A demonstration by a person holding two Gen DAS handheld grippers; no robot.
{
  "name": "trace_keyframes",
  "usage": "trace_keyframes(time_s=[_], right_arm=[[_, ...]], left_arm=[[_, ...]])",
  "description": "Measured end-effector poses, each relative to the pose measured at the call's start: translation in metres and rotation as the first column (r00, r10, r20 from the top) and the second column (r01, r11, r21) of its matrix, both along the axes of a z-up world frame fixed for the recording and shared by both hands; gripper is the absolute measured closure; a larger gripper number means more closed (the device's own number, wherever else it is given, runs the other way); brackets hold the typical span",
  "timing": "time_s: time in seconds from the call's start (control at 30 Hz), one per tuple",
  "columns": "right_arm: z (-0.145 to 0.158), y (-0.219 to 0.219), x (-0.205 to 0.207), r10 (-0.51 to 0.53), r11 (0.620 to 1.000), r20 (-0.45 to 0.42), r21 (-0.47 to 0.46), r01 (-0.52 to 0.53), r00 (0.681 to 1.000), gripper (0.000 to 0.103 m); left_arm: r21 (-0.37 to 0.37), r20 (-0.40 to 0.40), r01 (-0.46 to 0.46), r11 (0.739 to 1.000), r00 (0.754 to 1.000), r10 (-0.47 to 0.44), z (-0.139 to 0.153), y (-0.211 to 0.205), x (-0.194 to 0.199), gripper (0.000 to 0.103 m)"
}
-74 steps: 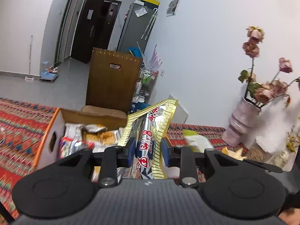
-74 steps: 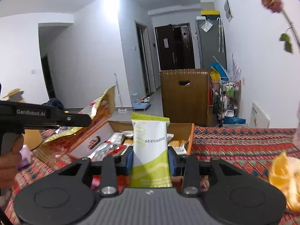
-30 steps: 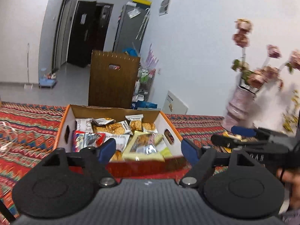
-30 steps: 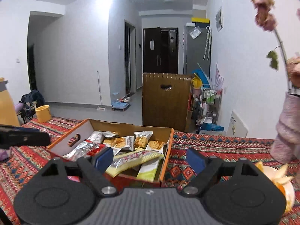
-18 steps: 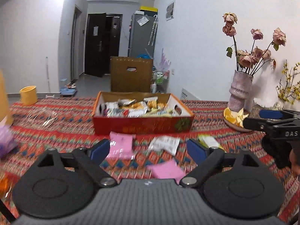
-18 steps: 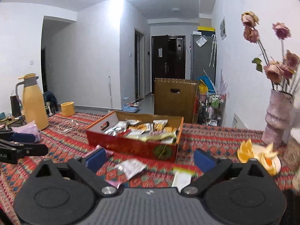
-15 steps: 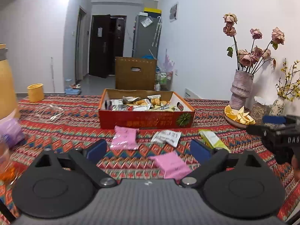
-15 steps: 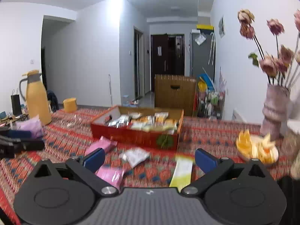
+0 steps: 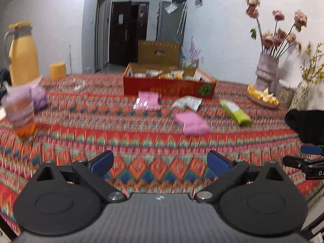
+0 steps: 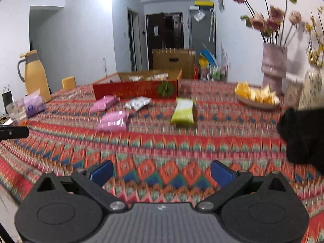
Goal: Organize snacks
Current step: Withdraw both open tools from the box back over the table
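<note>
1. Both grippers hang wide and empty: our left gripper [image 9: 160,160] has its blue pads spread apart with only tablecloth between them, and our right gripper [image 10: 162,171] shows the same, nothing held.
2. We're low over the near edge of the table, both tools tilted down toward the patterned cloth [image 9: 141,141], a woven-looking zigzag in red, orange and teal.
3. Out ahead lie the loose snacks, flat and soft-sided: two pink packets [image 10: 112,121] [image 10: 104,102], a crinkly white packet [image 10: 138,102] and a long green-and-white packet [image 10: 183,113], all spaced apart and lying flat, so we judge each an easy single pick.
4. Just beyond them sits the red cardboard box [image 10: 135,91], open-topped and already holding wrappers; that's where we reckon the rest belong.
5. Far right, a plate of orange slices [image 10: 257,97] and a ribbed vase of dried flowers [image 10: 273,68]; far left, a yellow thermos jug [image 10: 35,75].
</note>
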State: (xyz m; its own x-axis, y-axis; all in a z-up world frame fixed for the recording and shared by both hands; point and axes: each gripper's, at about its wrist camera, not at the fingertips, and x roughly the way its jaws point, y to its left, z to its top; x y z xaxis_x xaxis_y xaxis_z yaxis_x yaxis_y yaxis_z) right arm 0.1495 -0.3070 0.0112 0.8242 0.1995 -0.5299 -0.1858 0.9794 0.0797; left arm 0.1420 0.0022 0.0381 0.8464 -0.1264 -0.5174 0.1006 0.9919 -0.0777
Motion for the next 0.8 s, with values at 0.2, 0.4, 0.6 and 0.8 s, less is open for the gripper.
trace_keyframes(time_s=[0.2,0.4,0.6,0.8], right_arm=[[-0.017,0.0,-0.006,0.007,1.0,-0.043,-0.003,-0.007,0.999,0.001],[-0.017,-0.001,-0.001,0.004,1.0,-0.042,0.008,-0.004,0.999,0.001],[-0.021,-0.002,0.014,-0.002,1.0,-0.064,0.001,0.002,0.998,0.001],[-0.025,0.002,0.041,0.0,1.0,-0.083,-0.013,-0.001,0.997,0.001]], left_arm=[[0.029,-0.04,-0.019,0.999,0.999,0.02,-0.014,-0.005,-0.007,0.003],[0.029,-0.057,-0.028,0.999,0.998,0.03,-0.015,-0.005,0.0,0.003],[0.02,-0.069,-0.032,0.999,0.997,0.033,-0.017,-0.002,0.02,0.003],[0.027,-0.077,-0.019,0.999,0.997,0.021,-0.02,-0.002,0.052,0.002]])
